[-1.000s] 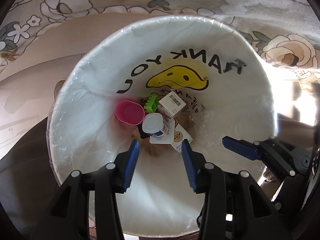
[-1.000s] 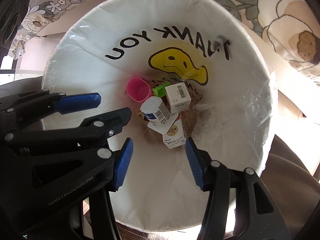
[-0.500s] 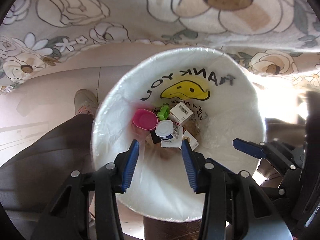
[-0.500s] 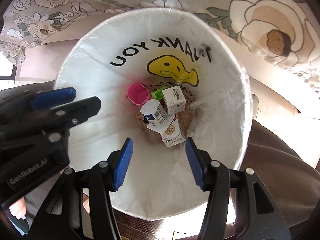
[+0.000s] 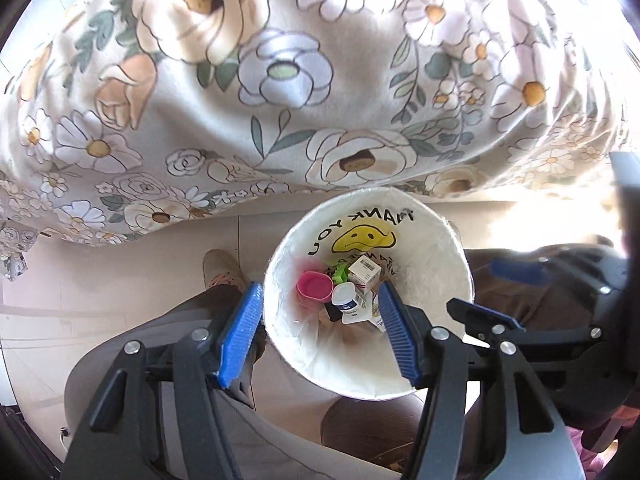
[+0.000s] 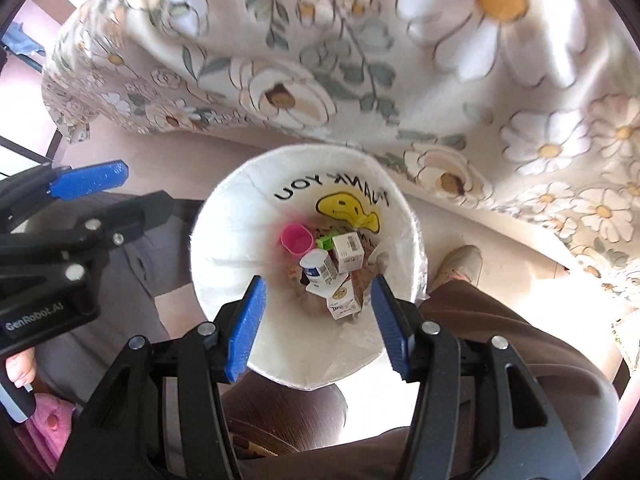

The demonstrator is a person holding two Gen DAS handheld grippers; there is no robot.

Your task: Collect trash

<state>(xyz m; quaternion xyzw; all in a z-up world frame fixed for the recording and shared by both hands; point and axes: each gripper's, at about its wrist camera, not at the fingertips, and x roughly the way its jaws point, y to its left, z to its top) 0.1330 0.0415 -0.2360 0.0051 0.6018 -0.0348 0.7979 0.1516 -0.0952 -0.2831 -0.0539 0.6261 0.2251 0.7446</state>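
Your left gripper (image 5: pixel 320 334) is opening, empty, above the bin (image 5: pixel 436 344). Inside lie a pink cup (image 5: pixel 315 286) mouth-up, a bottle (image 5: pixel 347 298) on its side, a barcoded box (image 5: pixel 363 271). Right gripper (image 6: pixel 318 322): parted, empty.

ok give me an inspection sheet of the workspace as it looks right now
surface: pale tiled floor; the bin stands on it between the person's legs.
job's things: white-lined trash bin holding a pink cup, green plastic piece, barcoded white box, white bottle and a small carton.
clutter: nothing seen outside the bin.
grippers: left gripper above the bin, jaws opening, nothing between them; right gripper above the bin, jaws apart, empty.
cables: nothing seen.
surroundings: floral tablecloth hanging beside the bin; a shoe and trouser legs of the person.
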